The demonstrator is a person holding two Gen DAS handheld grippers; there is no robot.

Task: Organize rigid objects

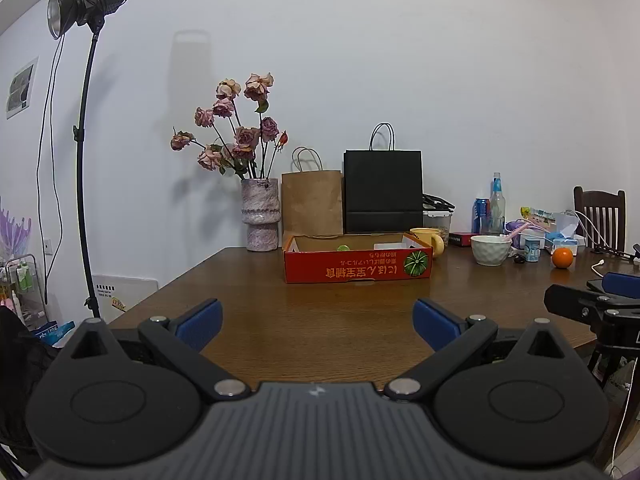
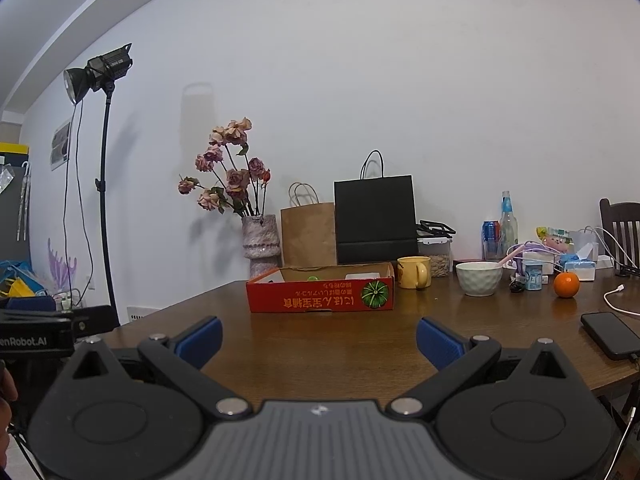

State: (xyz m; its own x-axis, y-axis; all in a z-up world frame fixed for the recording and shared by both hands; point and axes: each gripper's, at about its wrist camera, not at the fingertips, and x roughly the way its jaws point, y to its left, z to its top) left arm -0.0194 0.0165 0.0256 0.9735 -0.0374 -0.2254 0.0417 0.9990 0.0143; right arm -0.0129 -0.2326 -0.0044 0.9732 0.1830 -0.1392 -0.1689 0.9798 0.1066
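A low red cardboard box [image 1: 358, 266] [image 2: 320, 294] sits mid-table with a green item [image 1: 343, 247] and a white item inside. To its right stand a yellow mug [image 1: 430, 238] [image 2: 414, 272], a white bowl [image 1: 490, 250] [image 2: 479, 278] and an orange [image 1: 562, 258] [image 2: 566, 284]. My left gripper [image 1: 318, 322] hovers open over the near table edge, nothing between its blue pads. My right gripper [image 2: 318, 340] is likewise open and empty, well short of the box. The right gripper's body shows at the left wrist view's right edge [image 1: 592, 308].
On the wooden table [image 1: 320, 312] stand a vase of dried roses [image 1: 260, 218], brown and black paper bags [image 1: 382, 192], bottles, a can, small cartons and cables at the back right. A black phone [image 2: 610, 334] lies near the right edge. A light stand [image 1: 86, 160] stands left; a chair [image 2: 620, 232] far right.
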